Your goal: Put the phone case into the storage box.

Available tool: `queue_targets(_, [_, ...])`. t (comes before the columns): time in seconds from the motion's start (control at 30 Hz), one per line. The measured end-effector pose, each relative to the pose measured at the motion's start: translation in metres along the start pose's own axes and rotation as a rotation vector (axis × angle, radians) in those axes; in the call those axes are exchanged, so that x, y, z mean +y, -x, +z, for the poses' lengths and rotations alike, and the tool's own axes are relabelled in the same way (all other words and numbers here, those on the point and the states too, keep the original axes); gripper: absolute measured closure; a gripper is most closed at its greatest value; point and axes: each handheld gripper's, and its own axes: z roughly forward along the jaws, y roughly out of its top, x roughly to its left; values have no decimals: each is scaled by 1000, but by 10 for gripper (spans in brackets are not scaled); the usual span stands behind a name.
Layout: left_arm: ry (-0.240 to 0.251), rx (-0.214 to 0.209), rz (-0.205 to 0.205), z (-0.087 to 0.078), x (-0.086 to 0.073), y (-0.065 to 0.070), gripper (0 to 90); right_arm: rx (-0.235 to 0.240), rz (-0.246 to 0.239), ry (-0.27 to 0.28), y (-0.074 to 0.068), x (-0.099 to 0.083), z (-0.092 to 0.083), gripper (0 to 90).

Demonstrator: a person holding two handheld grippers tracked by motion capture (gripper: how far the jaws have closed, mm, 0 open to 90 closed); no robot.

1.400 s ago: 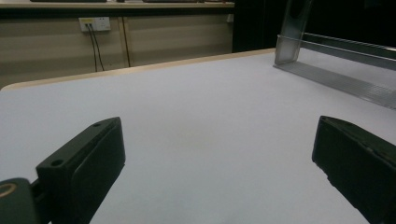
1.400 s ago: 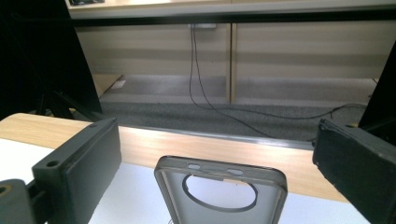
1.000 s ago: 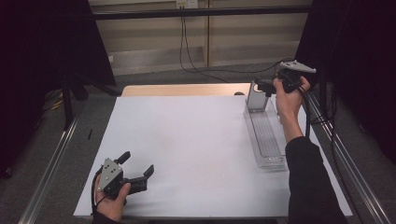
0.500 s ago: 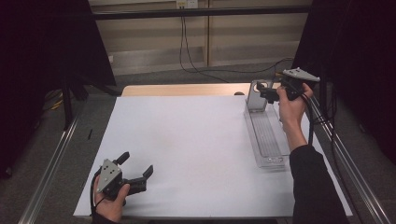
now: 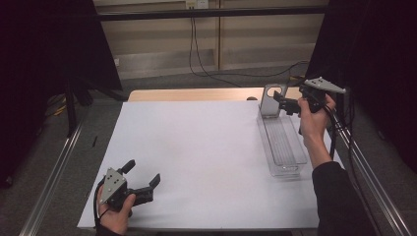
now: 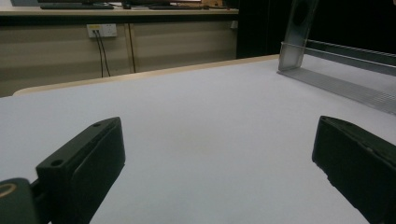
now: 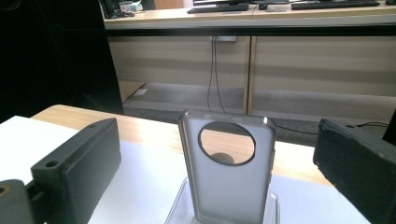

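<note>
The left tongs [image 5: 142, 184] sit low at the counter's near left corner, held in a hand [image 5: 115, 211] that rests at the near edge. Their jaws stand spread wide with nothing between them, only bare white counter [image 5: 196, 157] ahead. From there the clear tray [image 5: 282, 142] lies well apart, off across the counter toward the right edge.

That tray is long and narrow, and its long axis runs from the near side to the far side, parallel to the right edge. At its far end an upright handle plate [image 5: 271, 101] with a round hole rises from it, standing close to the far right corner.

The right tongs [image 5: 287, 102] are held up off the counter just beside that plate, at its right, pointing leftward at it. In the right gripper view the handle plate [image 7: 226, 172] stands straight ahead between the two jaws, which are released and spread wider than the plate, not touching it.

So the right hand [image 5: 312, 118] is by far the nearer one. I judge that the coming move is a short push forward to bring the jaws around the plate, then a squeeze across its flat faces or edges.
</note>
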Motion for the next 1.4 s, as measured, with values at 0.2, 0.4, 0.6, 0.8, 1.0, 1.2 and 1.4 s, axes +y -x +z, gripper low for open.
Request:
queue_targets(0.2, [0, -2, -1, 0, 0, 0, 26, 12, -6, 12, -1, -10, -5, 7])
queue_targets(0.4, [0, -2, 0, 0, 0, 0, 26, 29, -18, 8, -6, -17, -12, 8])
queue_targets(0.6, [-1, 0, 0, -1, 0, 0, 26, 55, -36, 7, -11, -22, -19, 9])
queue_targets(0.8, [4, -1, 2, -2, 0, 0, 26, 69, -56, 18, -15, -25, -29, 9])
queue_targets(1.0, [4, 0, 2, -2, 0, 0, 26, 82, -64, 31, -17, -31, -43, 9])
queue_targets(1.2, [5, 8, 6, -2, 0, 0, 26, 86, -75, 34, -16, -36, -53, 10])
queue_targets(1.4, [15, 8, 5, -2, 1, 2, 26, 80, -66, 57, -16, -40, -62, 12])
